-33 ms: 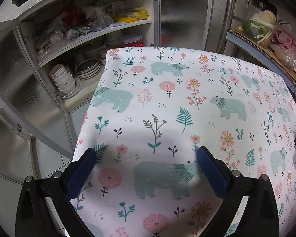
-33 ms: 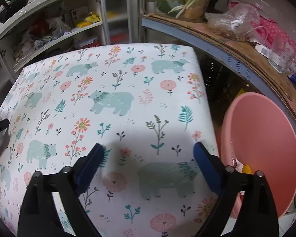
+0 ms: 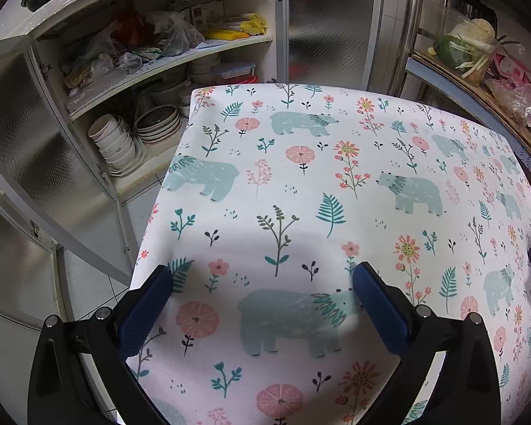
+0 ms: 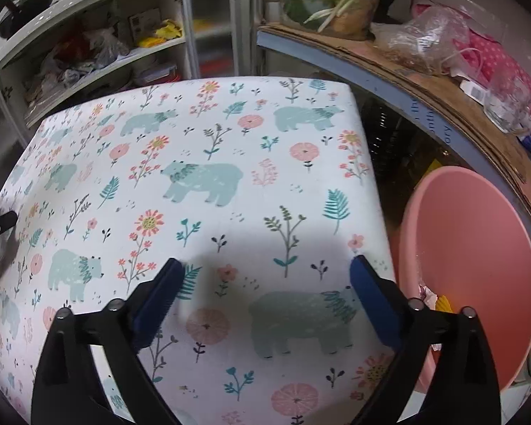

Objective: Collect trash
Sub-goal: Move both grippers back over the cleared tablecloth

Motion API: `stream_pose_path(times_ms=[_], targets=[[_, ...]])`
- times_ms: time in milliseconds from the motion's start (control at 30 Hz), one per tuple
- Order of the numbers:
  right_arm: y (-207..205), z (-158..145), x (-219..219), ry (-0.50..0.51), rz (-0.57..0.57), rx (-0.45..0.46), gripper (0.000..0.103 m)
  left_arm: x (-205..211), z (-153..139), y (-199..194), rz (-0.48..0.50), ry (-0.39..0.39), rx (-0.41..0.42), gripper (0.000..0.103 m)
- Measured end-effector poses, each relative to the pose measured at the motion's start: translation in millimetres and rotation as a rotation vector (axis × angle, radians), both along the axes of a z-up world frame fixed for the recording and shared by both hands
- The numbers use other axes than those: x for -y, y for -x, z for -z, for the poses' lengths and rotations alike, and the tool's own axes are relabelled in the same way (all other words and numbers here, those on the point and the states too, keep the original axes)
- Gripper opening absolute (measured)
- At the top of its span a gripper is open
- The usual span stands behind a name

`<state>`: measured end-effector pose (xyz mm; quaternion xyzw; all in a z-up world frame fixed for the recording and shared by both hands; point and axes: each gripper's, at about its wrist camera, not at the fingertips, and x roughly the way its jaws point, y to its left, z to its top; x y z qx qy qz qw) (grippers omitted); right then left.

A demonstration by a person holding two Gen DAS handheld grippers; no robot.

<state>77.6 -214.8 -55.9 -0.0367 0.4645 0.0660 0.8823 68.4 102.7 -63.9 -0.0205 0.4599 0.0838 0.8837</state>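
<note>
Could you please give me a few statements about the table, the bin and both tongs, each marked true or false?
1. Both tongs are open with nothing between them. True: left tongs and right tongs hold nothing; their jaws have just been opening.
2. The pink bin stands on the table. False: it stands beside the table, lower down.
3. The bin has scraps at its bottom. True: crumpled bits lie there.
4. Trash lies on the tablecloth. False: none shows on it.
5. The cupboard is closed. False: its door stands open, with bowls showing.
</note>
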Motion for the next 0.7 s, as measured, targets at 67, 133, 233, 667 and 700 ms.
stream_pose_path(times_ms=[67,133,233,667,700], targets=[[0.0,0.0,0.3,-0.003,-0.001,-0.001,0.098,-0.2,0.0,0.2,0.0,0.0,0.0,0.1],[0.0,0.1,-0.1,-0.002,-0.003,-0.001,0.098,-0.5,0.0,0.3,0.0,-0.001,0.0,0.1],[-0.2,0.3,0.2,-0.002,-0.004,-0.002,0.098,-0.3,0.0,0.2,0.0,0.0,0.0,0.1],[-0.4,0.2,-0.1,-0.002,-0.004,-0.002,0.098,-0.6,0.0,0.5,0.0,0.0,0.0,0.1],[-0.4,0.3,0.0,-0.002,-0.003,-0.001,0.098,-0.7,0.0,0.3,0.0,0.0,0.001,0.1]])
